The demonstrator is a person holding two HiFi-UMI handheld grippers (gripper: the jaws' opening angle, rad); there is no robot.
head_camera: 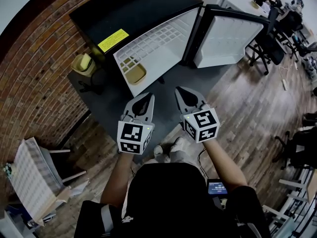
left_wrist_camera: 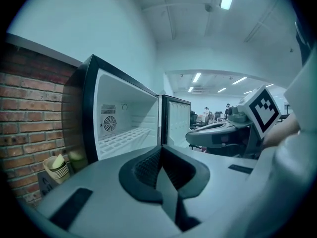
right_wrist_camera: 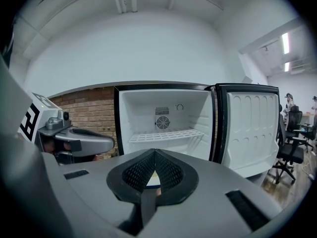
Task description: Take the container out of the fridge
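A black mini fridge [head_camera: 133, 9] stands open against the brick wall, its door [head_camera: 225, 36] swung out to the right. Inside is a white wire shelf [head_camera: 153, 43]. A tan container [head_camera: 134, 74] sits on the fridge floor at the left. Both grippers hover side by side in front of the fridge, well short of it. My left gripper [head_camera: 143, 99] [left_wrist_camera: 161, 148] is shut with nothing in it. My right gripper [head_camera: 184, 94] [right_wrist_camera: 154, 151] is also shut and empty. In the right gripper view the fridge interior [right_wrist_camera: 166, 120] faces me. The container is mostly hidden there behind the jaws.
A stack of yellowish bowls [head_camera: 83, 63] [left_wrist_camera: 58, 166] sits on a low stand left of the fridge, by the brick wall [head_camera: 34, 78]. Office chairs [head_camera: 270, 43] stand to the right. A white folding rack [head_camera: 29, 177] leans at the lower left. A dark mat [head_camera: 106, 108] lies before the fridge.
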